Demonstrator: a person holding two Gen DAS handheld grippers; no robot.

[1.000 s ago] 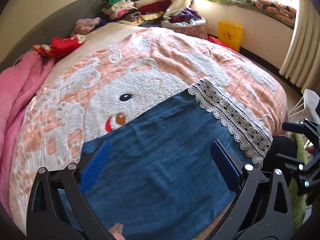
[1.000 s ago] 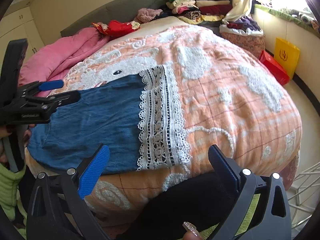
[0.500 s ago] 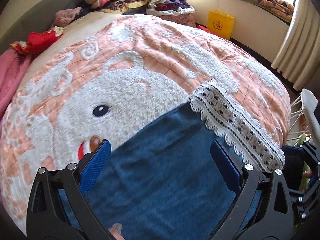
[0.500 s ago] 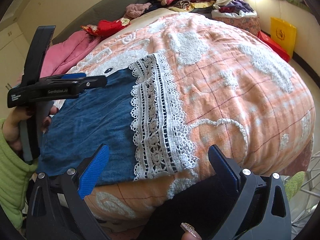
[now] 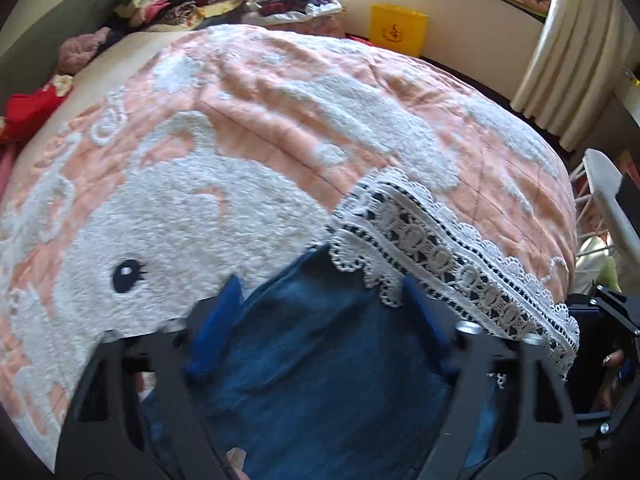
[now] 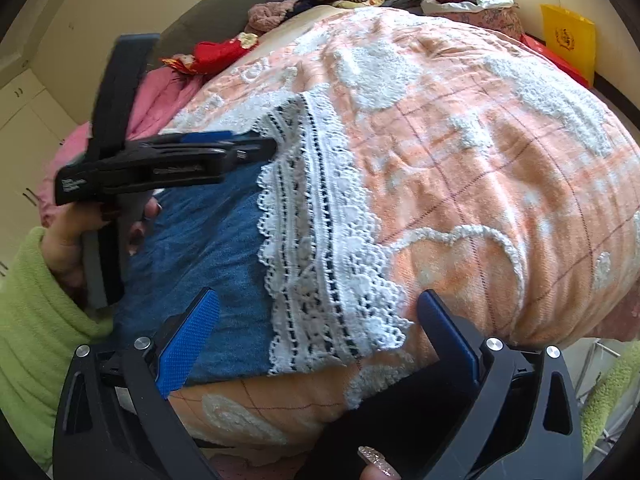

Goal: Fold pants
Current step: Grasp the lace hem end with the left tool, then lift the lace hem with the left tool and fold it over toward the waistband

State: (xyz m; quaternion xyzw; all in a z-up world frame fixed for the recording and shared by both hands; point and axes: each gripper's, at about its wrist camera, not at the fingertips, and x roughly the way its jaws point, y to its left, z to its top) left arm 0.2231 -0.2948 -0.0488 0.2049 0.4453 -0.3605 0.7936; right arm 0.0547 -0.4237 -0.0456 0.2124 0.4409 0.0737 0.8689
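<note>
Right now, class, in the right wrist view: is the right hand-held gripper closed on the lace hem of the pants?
No: the right hand-held gripper is open, its blue fingers spread wide either side of the lace hem of the pants.

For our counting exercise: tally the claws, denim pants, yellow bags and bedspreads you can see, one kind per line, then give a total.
Claws: 2 (left claw, right claw)
Pants: 1
Yellow bag: 1
Bedspread: 1
Total: 5

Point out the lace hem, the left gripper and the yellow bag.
lace hem (image 6: 320, 248), right wrist view, middle of the white band.
left gripper (image 6: 256, 148), right wrist view, at its fingertips.
yellow bag (image 5: 397, 30), left wrist view, front face.
</note>
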